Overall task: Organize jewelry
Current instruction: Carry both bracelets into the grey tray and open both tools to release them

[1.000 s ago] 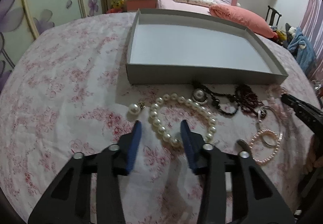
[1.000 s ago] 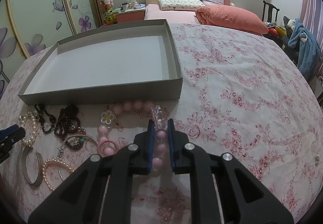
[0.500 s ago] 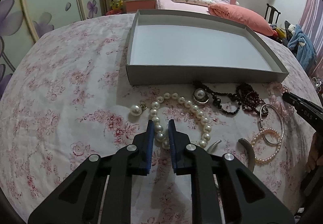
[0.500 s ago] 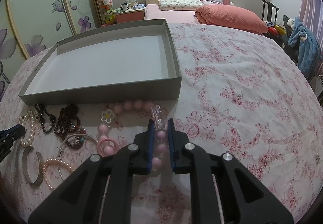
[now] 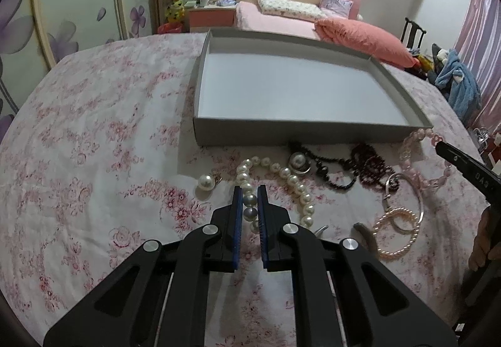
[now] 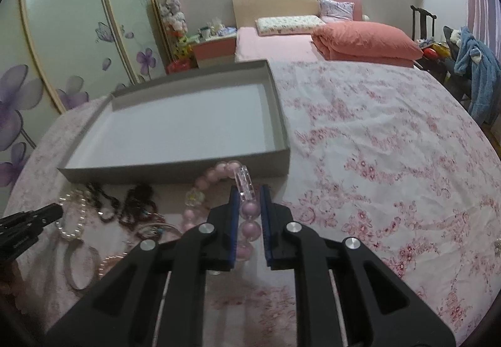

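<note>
Left gripper [image 5: 249, 190] clamped on pearl bracelet [image 5: 283, 173] | right gripper [image 6: 249, 190] clamped on pink bead bracelet [image 6: 219, 173] | both should be lifted clear of the gray tray [image 5: 281, 135] wall before release.

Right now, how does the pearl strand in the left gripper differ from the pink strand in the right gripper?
The pearl strand has small white beads; the pink strand has larger pink ones and a clear link. The pearl strand lies a little short of the tray; the pink strand reaches its front wall. Both are clamped, by the left gripper and the right gripper.
</note>
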`<state>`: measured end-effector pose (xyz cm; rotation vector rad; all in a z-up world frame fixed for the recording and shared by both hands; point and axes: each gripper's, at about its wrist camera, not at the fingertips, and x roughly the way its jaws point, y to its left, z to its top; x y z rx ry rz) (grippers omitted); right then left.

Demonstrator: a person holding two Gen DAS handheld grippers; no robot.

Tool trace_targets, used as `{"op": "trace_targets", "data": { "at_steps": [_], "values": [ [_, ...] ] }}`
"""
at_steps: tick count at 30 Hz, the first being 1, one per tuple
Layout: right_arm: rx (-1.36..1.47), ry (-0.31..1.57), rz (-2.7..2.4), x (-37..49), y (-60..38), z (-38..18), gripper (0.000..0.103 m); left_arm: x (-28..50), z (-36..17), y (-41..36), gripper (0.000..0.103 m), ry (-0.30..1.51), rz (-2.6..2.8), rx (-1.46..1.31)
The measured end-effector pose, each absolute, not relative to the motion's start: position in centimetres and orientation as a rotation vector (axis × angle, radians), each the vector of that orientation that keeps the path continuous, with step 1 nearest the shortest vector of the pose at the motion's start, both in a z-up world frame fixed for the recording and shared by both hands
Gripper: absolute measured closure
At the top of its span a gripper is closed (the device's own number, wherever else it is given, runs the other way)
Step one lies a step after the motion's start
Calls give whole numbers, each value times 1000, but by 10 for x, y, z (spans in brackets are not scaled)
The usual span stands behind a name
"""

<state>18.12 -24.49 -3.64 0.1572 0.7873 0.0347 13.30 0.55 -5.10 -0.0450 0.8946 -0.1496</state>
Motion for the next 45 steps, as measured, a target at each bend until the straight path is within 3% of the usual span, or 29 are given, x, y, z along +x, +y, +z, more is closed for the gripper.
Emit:
{"op": "trace_targets", "data": {
  "at_steps": [16, 45],
  "values": [
    [175, 681, 136, 154, -216, -6, 89, 115, -14, 3, 93, 718, -218, -97],
    [90, 483, 93, 138, -195, 38, 89, 109, 24, -12, 93, 552, -170, 1]
  ]
}}
